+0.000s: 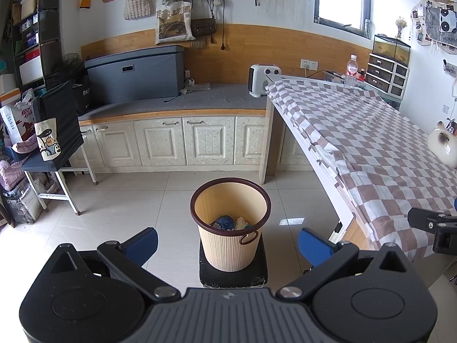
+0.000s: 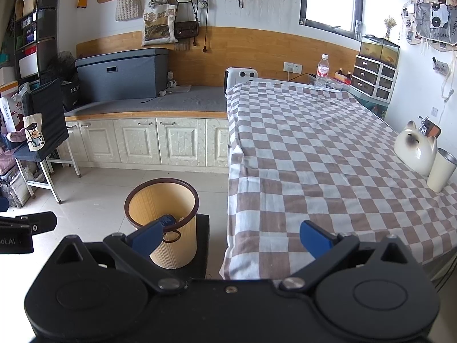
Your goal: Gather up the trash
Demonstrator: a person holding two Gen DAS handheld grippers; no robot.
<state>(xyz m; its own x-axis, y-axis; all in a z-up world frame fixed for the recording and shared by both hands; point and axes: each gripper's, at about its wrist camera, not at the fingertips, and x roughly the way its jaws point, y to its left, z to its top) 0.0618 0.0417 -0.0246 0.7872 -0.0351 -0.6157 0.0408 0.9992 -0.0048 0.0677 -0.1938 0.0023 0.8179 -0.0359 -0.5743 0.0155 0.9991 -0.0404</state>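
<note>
- Left wrist view: left gripper (image 1: 228,241) fingers spread wide, holding nothing; trash bin (image 1: 230,223) sitting dead ahead between them, on a black stool (image 1: 232,274), scraps already lying inside.
- Right wrist view: right gripper (image 2: 230,237) also gaping, empty; bin (image 2: 161,223) lying ahead-left, so left one is nearer. Checkered desk (image 2: 328,154) showing no loose trash; bottle (image 2: 322,72), cat figurine (image 2: 415,150), cup (image 2: 441,170) standing at far edges.

Little can be read: "PAC…" in white on the black bag (image 1: 80,94) beside the grey storage box (image 1: 134,73) — cut off — and "…ot.AI" on the left gripper's body (image 2: 14,241). The tote bag (image 1: 174,23) print is illegible.
</note>
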